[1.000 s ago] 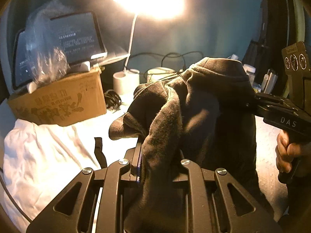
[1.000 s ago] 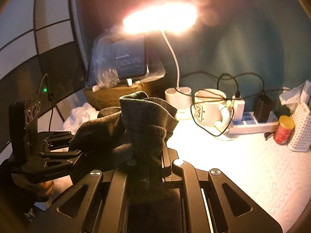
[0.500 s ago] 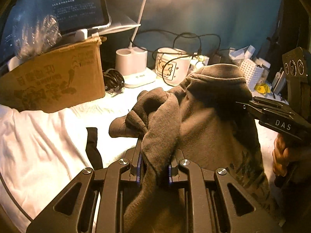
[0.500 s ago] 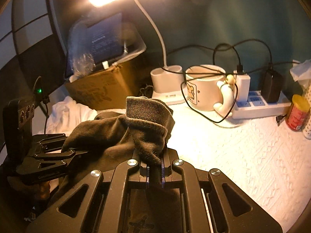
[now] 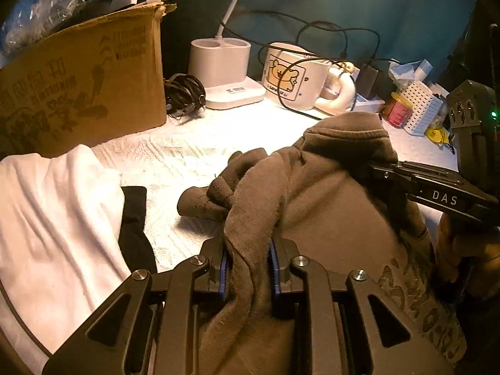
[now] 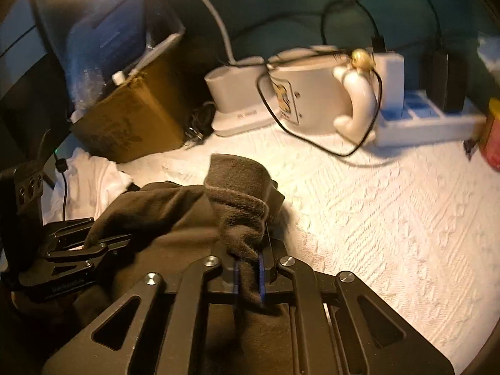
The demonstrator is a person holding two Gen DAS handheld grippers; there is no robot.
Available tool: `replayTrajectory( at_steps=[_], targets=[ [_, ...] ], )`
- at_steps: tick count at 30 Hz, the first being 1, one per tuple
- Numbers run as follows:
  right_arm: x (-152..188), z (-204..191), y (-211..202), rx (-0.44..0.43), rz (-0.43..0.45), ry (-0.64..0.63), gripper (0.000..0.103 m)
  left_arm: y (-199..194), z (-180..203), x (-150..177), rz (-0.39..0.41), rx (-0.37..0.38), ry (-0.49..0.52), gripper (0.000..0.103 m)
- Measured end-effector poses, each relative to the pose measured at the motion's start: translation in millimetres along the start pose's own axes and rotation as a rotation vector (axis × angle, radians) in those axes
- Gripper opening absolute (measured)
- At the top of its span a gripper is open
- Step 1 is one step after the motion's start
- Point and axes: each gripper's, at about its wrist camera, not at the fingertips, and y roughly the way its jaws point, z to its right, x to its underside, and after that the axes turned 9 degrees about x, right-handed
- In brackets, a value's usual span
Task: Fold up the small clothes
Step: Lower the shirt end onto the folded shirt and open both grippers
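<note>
A dark brown sweatshirt [image 5: 328, 212] with a faded print hangs bunched between both grippers, low over the white textured tablecloth [image 5: 187, 156]. My left gripper [image 5: 248, 259] has a thick fold of it between its blue pads; the jaws are opening, and the fold still fills the gap. In the right wrist view my right gripper [image 6: 248, 268] is shut on the sweatshirt [image 6: 162, 206] just below its ribbed hem [image 6: 237, 172]. Each gripper shows in the other's view: the right gripper [image 5: 384, 172] pinching the cloth, the left gripper [image 6: 93, 243] at the far left. A loose end rests on the tablecloth.
A white garment [image 5: 53, 218] and a black cloth [image 5: 134, 218] lie at the left. Behind stand a cardboard box [image 5: 84, 84], a lamp base [image 5: 225, 68], a bear mug [image 5: 293, 78] with cables, a power strip [image 6: 431, 118], a red jar [image 5: 397, 111] and a white basket [image 5: 422, 109].
Both grippers have come down toward the table with the sweatshirt and tilted downward. The sweatshirt's loose end now touches the cloth. The gap between the left pads has widened a little.
</note>
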Motion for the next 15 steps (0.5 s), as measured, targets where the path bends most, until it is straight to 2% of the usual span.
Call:
replayTrajectory(
  at_steps=[7, 9, 11, 13, 15],
  targets=[
    [-1.1, -1.2, 4.1, 0.048, -0.02, 0.0, 0.02, 2.6, -4.9, -1.9, -0.003, 0.005, -0.029, 0.028],
    [-0.9, -0.1, 3.1, 0.093, -0.019, 0.007, 0.039, 1.9, -7.8, -1.7, -0.005, -0.015, -0.047, 0.039],
    [-0.7, 1.5, -0.7, 0.117, -0.004, 0.017, 0.048, -2.8, -11.4, -3.1, 0.0, -0.059, -0.066, 0.056],
    [-0.6, 2.2, -6.8, 0.141, 0.016, 0.02, 0.05, -8.0, -13.8, -4.4, 0.01, -0.079, -0.074, 0.061],
    [-1.1, 3.4, -9.9, 0.153, 0.014, 0.019, 0.05, -9.0, -13.6, -5.5, 0.001, -0.092, -0.07, 0.063]
  ],
)
